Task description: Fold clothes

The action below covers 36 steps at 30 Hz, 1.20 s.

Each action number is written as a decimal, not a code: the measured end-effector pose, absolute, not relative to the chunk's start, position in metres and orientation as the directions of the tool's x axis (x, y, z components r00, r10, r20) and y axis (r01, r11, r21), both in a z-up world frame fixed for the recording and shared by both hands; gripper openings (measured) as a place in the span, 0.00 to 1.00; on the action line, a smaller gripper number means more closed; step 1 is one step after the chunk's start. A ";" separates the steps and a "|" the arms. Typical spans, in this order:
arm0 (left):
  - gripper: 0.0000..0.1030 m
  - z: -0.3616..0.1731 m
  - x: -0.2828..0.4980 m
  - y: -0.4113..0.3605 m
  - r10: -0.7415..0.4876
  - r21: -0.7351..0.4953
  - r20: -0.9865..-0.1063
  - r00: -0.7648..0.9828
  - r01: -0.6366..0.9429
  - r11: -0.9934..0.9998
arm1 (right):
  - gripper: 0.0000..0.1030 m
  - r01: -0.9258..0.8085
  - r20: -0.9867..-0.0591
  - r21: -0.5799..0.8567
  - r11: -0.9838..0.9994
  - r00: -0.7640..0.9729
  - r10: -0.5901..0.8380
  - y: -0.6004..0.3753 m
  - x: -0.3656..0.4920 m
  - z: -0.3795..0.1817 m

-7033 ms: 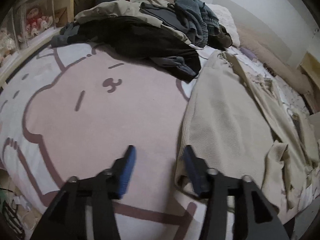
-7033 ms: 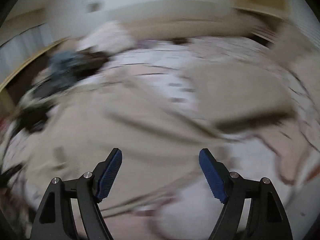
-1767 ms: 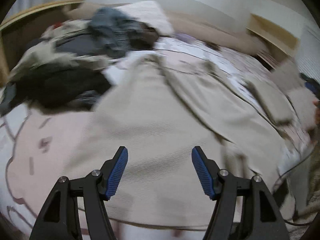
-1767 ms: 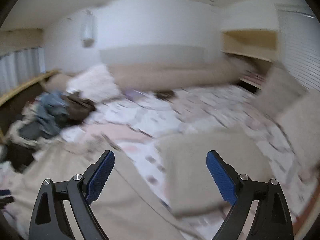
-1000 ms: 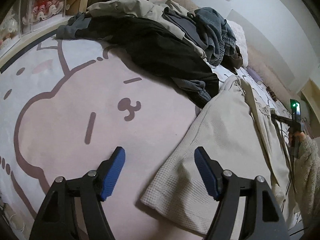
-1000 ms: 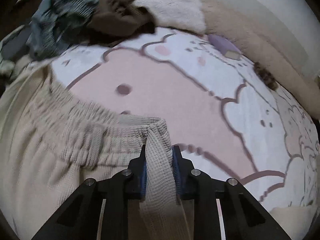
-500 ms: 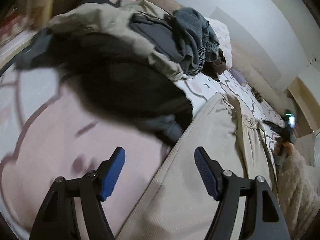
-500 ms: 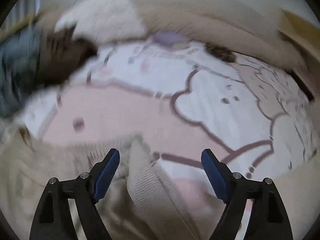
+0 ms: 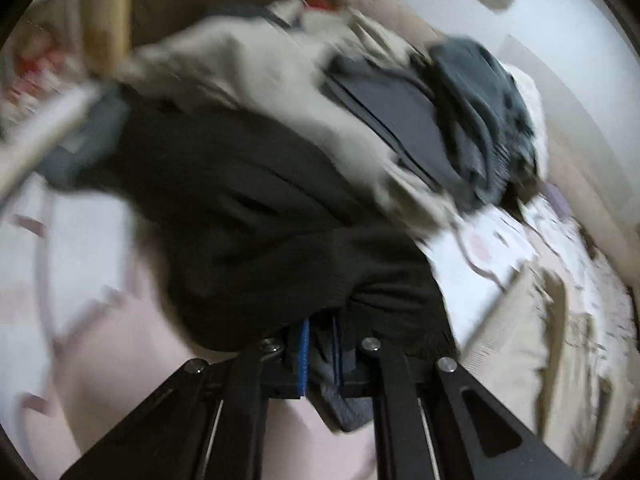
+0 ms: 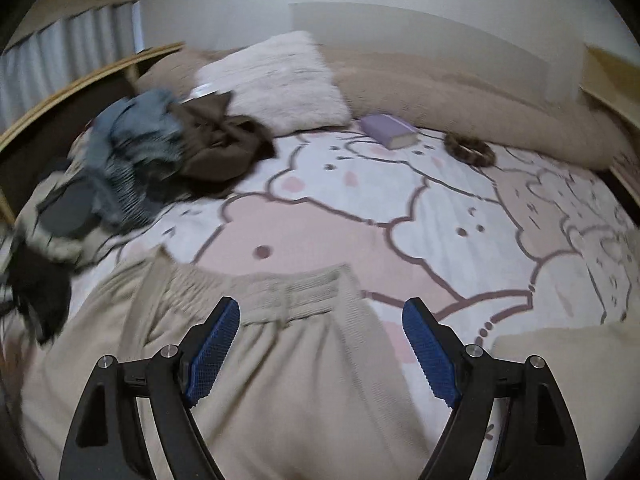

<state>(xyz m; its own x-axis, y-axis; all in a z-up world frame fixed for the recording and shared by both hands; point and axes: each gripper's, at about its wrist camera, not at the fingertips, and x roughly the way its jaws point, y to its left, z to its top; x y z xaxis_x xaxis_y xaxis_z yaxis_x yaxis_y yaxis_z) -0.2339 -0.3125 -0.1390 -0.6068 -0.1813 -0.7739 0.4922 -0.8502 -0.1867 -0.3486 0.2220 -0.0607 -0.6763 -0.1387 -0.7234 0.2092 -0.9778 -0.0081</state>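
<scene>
- Where the heap of unfolded clothes (image 9: 280,92) meets the pink-and-white bed cover (image 9: 80,240), a black garment (image 9: 248,216) lies at the heap's near edge, and the left gripper (image 9: 319,350) has its blue-padded fingers (image 9: 304,344) pressed together on a dark fold of it.
- Grey cloth hangs out below the closed fingers, and the black garment bulges over them, hiding the tips.
- Behind the black garment the heap shows a pale beige piece, a flat dark grey one and a blue-grey bundle (image 9: 480,112), all blurred.
- To the right of the heap in the left wrist view, beige trousers (image 10: 256,360) lie flat on the bed cover, their gathered waistband (image 10: 280,284) towards the pillows.
- Above the trousers the right gripper (image 10: 320,344) hangs with its fingers wide apart and nothing between them.
- Farther up the bed sit a brown garment (image 10: 224,148), a white fluffy pillow (image 10: 280,80), a lilac book (image 10: 388,130) and a brown scrunchie (image 10: 470,148), with a long beige bolster (image 10: 480,92) against the wall.
</scene>
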 end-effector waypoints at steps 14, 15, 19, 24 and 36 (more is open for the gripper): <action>0.64 -0.141 -0.101 -0.371 -0.213 -0.052 -0.845 -0.490 0.472 -0.880 | 0.81 0.498 -0.769 0.031 -0.867 -0.542 -0.339 0.102 -0.287 -0.077; 0.64 -0.145 -0.090 -0.359 -0.169 -0.078 -0.850 -0.498 0.438 -0.896 | 0.81 0.520 -0.768 0.034 -0.854 -0.533 -0.355 0.095 -0.277 -0.076; 0.64 -0.166 -0.062 -0.304 0.005 -0.183 -0.868 -0.496 0.311 -0.933 | 0.81 0.582 -0.772 0.064 -0.811 -0.487 -0.409 0.077 -0.235 -0.079; 0.71 -0.176 -0.060 -0.261 0.069 -0.223 -0.847 -0.526 0.235 -0.946 | 0.81 0.585 -0.774 0.108 -0.804 -0.458 -0.438 0.079 -0.186 -0.084; 0.13 -0.174 -0.075 -0.261 0.082 -0.251 -0.855 -0.512 0.271 -0.929 | 0.81 0.356 -0.806 0.136 -0.925 -0.504 -0.312 0.179 -0.131 -0.082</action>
